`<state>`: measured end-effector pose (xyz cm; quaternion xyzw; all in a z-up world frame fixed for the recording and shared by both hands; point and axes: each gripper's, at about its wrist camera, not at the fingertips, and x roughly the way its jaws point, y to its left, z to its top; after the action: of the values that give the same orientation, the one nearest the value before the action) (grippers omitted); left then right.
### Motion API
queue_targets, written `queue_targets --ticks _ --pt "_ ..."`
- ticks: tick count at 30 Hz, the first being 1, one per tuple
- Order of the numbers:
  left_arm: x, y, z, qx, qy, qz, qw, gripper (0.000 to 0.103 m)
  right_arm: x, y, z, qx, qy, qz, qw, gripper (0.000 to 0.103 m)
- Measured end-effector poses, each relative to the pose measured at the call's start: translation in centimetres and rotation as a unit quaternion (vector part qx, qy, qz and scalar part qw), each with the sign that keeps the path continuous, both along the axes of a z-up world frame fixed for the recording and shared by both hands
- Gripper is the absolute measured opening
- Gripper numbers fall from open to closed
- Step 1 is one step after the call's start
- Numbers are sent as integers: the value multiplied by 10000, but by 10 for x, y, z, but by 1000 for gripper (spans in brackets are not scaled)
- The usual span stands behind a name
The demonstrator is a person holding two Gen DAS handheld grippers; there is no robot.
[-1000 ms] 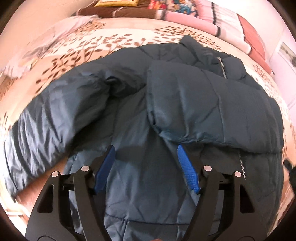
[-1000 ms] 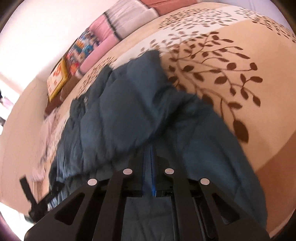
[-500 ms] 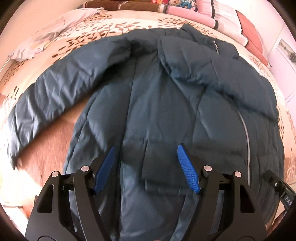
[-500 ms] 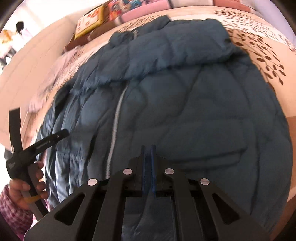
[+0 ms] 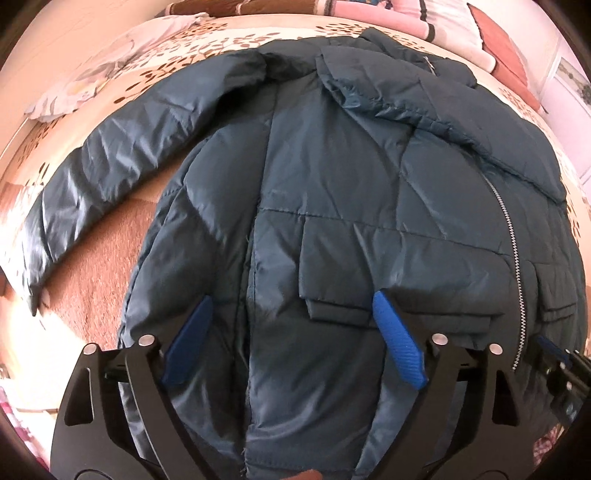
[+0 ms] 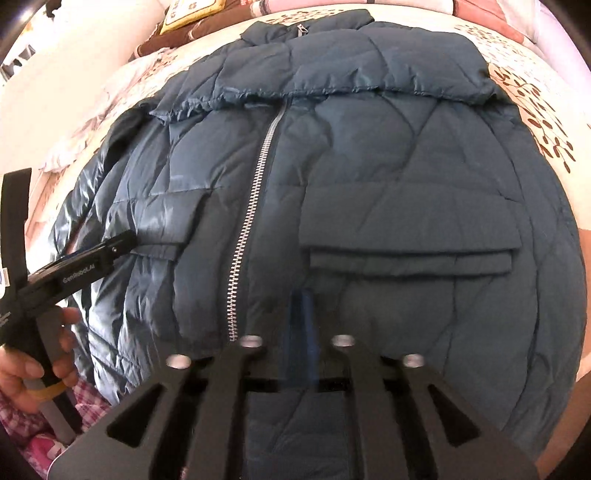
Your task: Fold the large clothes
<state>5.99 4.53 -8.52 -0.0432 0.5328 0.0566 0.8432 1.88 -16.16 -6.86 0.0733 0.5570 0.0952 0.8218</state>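
Observation:
A dark teal quilted jacket lies front up on the bed, zipper closed, two flap pockets showing. One sleeve is folded across the chest; the other sleeve stretches out to the left. My left gripper is open and empty, above the hem beside the left pocket. It also shows in the right wrist view. My right gripper is shut with nothing between its pads, above the hem below the right pocket.
The bed has a cream cover with a brown leaf print and a brown band. Pink and patterned pillows lie at the head. A light cloth lies far left. A hand in a plaid sleeve holds the left gripper.
Both grippers have pulled back toward the jacket's hem. The right gripper let go of the sleeve, which now lies folded across the chest. The left gripper stayed open.

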Motion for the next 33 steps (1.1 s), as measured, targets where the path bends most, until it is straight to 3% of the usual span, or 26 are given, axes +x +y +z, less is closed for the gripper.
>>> queue_targets --ticks 2,10,11,12,20,25,33 --pt "-1 -1 -2 -2 -16 -12 10000 91 -1 0 -1 -27 4 -18 10000 56" --pt "-6 -4 -5 74 -51 -158 9998 93 0 -1 -3 -114 83 -116 9998 71" --pt "-7 -4 -5 80 -67 -165 9998 93 0 -1 -3 -45 107 -100 9999 80" --pt "-7 -4 -4 72 -86 -161 9998 93 -1 -1 -3 63 127 -68 9999 83" --pt "-10 -5 2 54 14 -261 9996 93 -4 3 -1 39 132 9 9999 84" --pt "-19 7 17 119 -173 -155 9997 93 -6 14 5 -140 34 170 9998 84" --pt "-31 53 36 -30 -414 479 9980 93 -6 38 11 -466 -170 639 9967 83"
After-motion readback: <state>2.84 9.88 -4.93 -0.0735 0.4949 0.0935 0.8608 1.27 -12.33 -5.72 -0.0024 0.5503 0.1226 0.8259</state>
